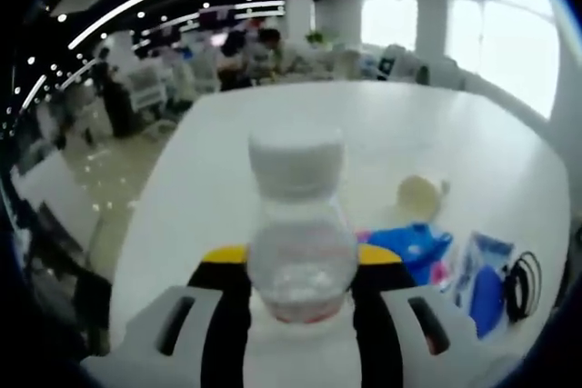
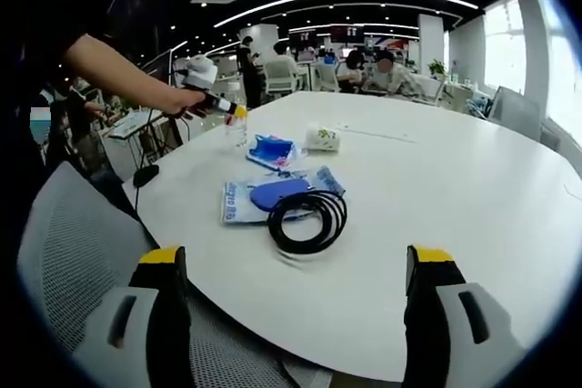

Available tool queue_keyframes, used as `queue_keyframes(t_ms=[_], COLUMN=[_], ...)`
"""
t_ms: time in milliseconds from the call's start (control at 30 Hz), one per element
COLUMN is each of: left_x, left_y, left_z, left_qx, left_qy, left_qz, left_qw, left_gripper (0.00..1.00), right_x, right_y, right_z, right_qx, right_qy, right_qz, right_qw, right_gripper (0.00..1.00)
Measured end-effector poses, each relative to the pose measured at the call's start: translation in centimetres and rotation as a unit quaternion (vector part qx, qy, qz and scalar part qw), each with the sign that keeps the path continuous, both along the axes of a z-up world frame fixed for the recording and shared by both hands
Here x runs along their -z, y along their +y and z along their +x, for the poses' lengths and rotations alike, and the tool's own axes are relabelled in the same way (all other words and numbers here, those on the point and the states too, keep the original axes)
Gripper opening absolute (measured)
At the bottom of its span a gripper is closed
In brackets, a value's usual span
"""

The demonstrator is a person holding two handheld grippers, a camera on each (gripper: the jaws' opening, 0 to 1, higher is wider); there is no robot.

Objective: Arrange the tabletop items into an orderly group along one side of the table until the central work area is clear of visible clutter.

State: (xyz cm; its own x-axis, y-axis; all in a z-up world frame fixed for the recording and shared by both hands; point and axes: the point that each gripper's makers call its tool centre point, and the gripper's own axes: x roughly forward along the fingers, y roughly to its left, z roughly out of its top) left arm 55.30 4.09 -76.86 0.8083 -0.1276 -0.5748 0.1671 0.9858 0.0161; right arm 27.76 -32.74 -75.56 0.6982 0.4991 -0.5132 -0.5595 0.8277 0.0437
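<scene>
A clear plastic bottle [image 1: 298,243] with a white cap stands upright between the jaws of my left gripper [image 1: 300,311], which is shut on its body. From the right gripper view, that bottle [image 2: 236,130] is at the far left edge of the white table [image 2: 455,188], with a hand holding the left gripper [image 2: 235,113] on it. Open and holding nothing, my right gripper [image 2: 296,315] hovers off the table's near edge. Ahead of it lie a coiled black cable [image 2: 307,218], a blue pouch on a printed packet [image 2: 273,195], a blue packet [image 2: 273,150] and a small crumpled wrapper [image 2: 322,139].
A grey mesh chair back [image 2: 73,243] stands below left of my right gripper. In the left gripper view the wrapper [image 1: 420,195], blue packet [image 1: 414,247], pouch [image 1: 484,293] and cable [image 1: 526,283] sit to the right of the bottle. People sit at desks in the background.
</scene>
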Motion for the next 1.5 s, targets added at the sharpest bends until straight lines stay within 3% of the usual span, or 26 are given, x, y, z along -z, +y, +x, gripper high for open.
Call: queue_keyframes(t_ms=[367,667,933,1500], left_x=[1.0,1.1,1.2,1.1], left_y=[-0.6,0.1,0.0,0.3], left_z=[-1.0,-1.2,-1.4,-1.7], left_qx=[0.020,-0.006,0.000,-0.076], left_qy=[0.001,-0.007,-0.010,-0.004], left_qz=[0.005,-0.003,0.004,0.019], left_qw=[0.9998,0.9999,0.9999,0.9970], left_gripper=[0.41,0.41,0.41,0.41], right_x=[0.2,0.3,0.3,0.2], right_y=[-0.2,-0.3,-0.4,-0.5], right_z=[0.0,0.0,0.0,0.0], right_qx=[0.004,0.004,0.004,0.005], right_qy=[0.004,0.005,0.005,0.003], right_qz=[-0.008,-0.010,-0.011,-0.010], right_qw=[1.0000,0.9999,0.9999,0.9999], right_gripper=[1.00,0.99,0.99,0.98])
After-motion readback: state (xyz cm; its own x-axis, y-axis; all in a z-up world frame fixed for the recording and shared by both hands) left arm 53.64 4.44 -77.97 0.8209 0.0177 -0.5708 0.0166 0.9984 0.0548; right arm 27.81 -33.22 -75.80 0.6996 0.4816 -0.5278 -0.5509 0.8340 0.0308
